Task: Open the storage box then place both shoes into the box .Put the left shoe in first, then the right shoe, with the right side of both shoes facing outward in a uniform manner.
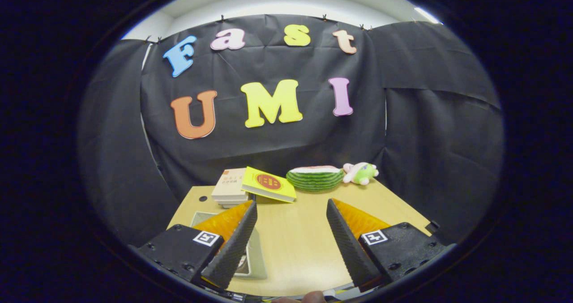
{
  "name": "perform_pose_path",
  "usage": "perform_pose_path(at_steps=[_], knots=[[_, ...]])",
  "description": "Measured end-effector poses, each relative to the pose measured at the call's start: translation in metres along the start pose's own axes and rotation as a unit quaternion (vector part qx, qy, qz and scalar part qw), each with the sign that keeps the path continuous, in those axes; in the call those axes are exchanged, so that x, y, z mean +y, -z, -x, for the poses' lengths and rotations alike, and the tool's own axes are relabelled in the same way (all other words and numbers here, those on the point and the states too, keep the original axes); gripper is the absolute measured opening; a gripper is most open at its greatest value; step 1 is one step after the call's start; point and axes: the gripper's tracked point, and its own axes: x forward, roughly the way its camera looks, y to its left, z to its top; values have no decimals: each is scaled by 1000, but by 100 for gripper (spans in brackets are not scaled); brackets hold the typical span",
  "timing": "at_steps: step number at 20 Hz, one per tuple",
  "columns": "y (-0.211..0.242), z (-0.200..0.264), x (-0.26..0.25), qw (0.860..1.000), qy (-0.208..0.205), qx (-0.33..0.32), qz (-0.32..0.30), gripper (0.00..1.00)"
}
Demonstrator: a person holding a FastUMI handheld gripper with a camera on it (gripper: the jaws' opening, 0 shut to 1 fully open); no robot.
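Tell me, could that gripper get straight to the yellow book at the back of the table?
Probably yes. The gripper is open, with bare table between its fingers and the yellow book beyond them. The book leans on a stack of books, which may hamper a grip.

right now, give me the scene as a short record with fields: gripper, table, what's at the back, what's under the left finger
gripper: gripper open, fingers wide apart, holding nothing
between fingers: bare wooden table
far edge, left: stack of books with a yellow book leaning on it
far edge, middle: watermelon-slice toy
far edge, right: small plush toy lying beside the watermelon
under left finger: pale flat object, mostly hidden, cannot tell what it is
shoes: cannot tell
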Motion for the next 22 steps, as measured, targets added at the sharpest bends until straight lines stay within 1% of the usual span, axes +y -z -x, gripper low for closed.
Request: perform_pose_path(at_steps=[6, 18, 22], knots=[[-10, 7, -5, 1000, -2, -27, 10, 99], [-1, 13, -1, 999, -32, -19, 16, 99], [-5, 16, -2, 999, -36, -24, 17, 99]])
